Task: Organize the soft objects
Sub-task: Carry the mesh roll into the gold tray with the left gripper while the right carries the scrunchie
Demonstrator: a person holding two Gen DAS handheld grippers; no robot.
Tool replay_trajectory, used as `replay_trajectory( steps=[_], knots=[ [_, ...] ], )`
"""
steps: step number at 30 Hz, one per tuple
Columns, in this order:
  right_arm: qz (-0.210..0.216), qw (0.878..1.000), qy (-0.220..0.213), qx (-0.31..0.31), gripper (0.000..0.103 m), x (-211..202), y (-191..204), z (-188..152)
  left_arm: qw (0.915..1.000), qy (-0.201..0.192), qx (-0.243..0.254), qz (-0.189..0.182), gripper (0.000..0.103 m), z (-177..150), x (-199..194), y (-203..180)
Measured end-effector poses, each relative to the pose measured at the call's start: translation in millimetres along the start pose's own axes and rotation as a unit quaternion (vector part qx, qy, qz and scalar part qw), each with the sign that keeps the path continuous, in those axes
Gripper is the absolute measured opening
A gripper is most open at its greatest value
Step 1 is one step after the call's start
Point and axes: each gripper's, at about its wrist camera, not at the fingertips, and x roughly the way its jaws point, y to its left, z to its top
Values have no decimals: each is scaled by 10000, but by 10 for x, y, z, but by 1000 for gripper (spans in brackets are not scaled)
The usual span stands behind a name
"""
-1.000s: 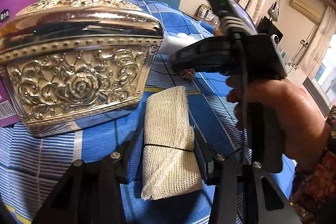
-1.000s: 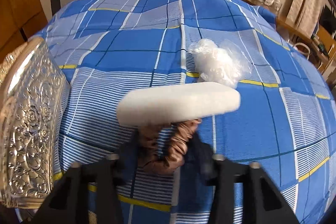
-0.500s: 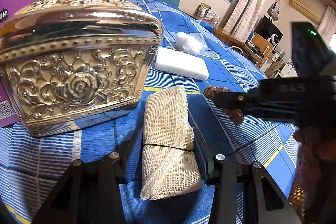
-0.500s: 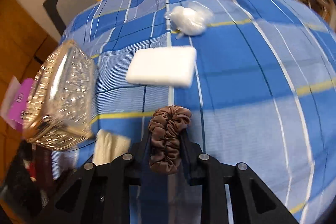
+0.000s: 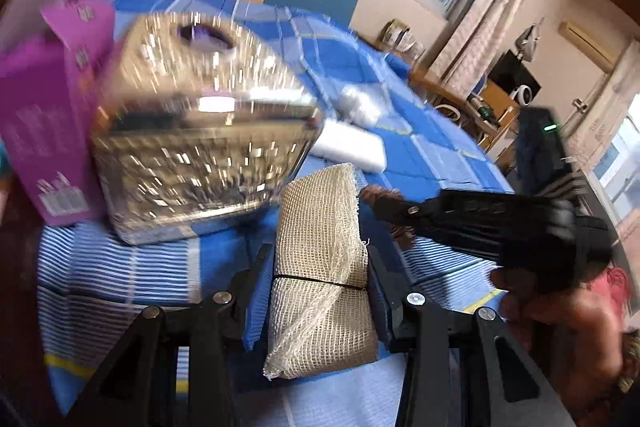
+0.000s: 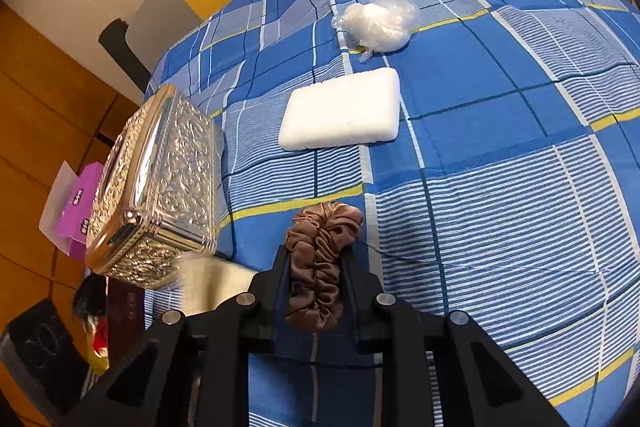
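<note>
**Two soft bundles gripped over the checked cloth**

Between the black fingers of the left gripper sits a cream, open-weave mesh cloth roll bound with a thin dark band; both pads press its sides, and its lower end hangs just over the blue, white and yellow checked tablecloth. The right gripper, its fingers pressed tightly together, pinches a brown satin scrunchie squeezed into a narrow column above the cloth. In the left view that scrunchie pokes from the right gripper's tips just right of the mesh roll. Beyond the scrunchie a white rectangular foam sponge lies flat, and farther off a crumpled clear plastic bag of white stuffing. An ornate embossed silver metal box stands to the left, with a purple cardboard carton beside it.
</note>
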Motion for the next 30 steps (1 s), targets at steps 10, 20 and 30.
replay_trajectory(
  steps=[10, 20, 30],
  knots=[
    [-13, 9994, -109, -325, 22, -53, 104, -34, 9977, -659, 52, 117, 44, 213, -896, 192],
    [-59, 9977, -321, -599, 22, -127, 183, -56, 9891, -896, -656, 971, 44, 229, -1603, 1170],
    [-242, 9941, -520, -924, 22, -266, 366, -188, 9830, -267, -957, 1542, 44, -183, -1671, 1902]
  ],
)
